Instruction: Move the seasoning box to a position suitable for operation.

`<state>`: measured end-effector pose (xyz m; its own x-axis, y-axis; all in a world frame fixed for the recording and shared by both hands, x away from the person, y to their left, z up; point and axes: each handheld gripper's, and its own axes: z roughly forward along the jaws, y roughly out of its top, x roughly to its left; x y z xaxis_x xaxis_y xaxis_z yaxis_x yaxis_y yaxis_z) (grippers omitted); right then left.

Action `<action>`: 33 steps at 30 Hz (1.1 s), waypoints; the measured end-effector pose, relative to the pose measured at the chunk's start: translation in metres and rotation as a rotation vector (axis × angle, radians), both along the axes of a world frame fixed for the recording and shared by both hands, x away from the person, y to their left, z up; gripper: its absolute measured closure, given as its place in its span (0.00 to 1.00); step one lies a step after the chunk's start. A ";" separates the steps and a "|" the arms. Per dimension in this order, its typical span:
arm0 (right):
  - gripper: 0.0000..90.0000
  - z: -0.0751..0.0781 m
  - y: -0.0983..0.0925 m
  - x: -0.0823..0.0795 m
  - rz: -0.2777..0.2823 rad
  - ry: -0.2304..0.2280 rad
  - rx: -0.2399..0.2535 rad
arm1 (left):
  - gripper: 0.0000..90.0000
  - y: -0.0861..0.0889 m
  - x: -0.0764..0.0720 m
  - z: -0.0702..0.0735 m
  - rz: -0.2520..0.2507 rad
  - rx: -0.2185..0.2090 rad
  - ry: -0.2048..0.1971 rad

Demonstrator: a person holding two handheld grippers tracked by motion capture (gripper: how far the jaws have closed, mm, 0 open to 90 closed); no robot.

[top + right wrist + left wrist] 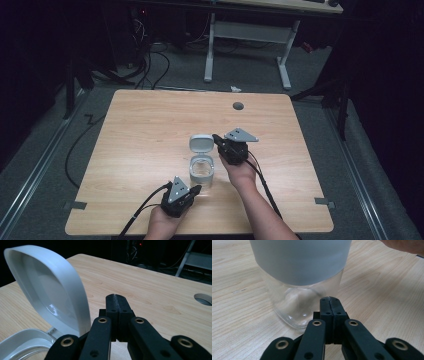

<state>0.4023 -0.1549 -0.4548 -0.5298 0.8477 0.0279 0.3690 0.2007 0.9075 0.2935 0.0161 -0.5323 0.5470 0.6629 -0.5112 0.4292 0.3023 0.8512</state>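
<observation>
No writing, label, brand, number or sign legible anywhere. Nothing printed on the clear jar [201, 170], on its grey collar [299, 262] or on its flipped-up lid [50, 287]. Bare wood grain across the table [150, 130], from edge to edge and corner to corner, with only a small faint mark near the jar in the left gripper view, too blurred to read.
</observation>
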 end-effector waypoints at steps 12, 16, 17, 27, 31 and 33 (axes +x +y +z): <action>1.00 0.007 0.004 -0.013 0.041 -0.021 -0.015 | 1.00 -0.001 0.000 0.000 -0.001 0.003 -0.003; 1.00 0.008 0.007 -0.018 0.060 -0.030 -0.024 | 1.00 -0.001 0.000 0.000 -0.001 0.004 -0.003; 1.00 0.009 0.007 -0.020 0.065 -0.030 -0.024 | 1.00 -0.001 0.000 0.000 -0.001 0.004 -0.003; 1.00 0.009 0.004 -0.040 0.085 -0.044 -0.009 | 1.00 -0.001 0.000 0.000 -0.002 0.002 -0.003; 1.00 0.007 0.003 -0.048 0.097 -0.044 -0.017 | 1.00 -0.001 0.000 0.000 -0.003 0.004 -0.004; 1.00 0.004 0.004 -0.052 0.102 -0.040 -0.023 | 1.00 -0.001 0.000 0.000 -0.003 0.004 -0.003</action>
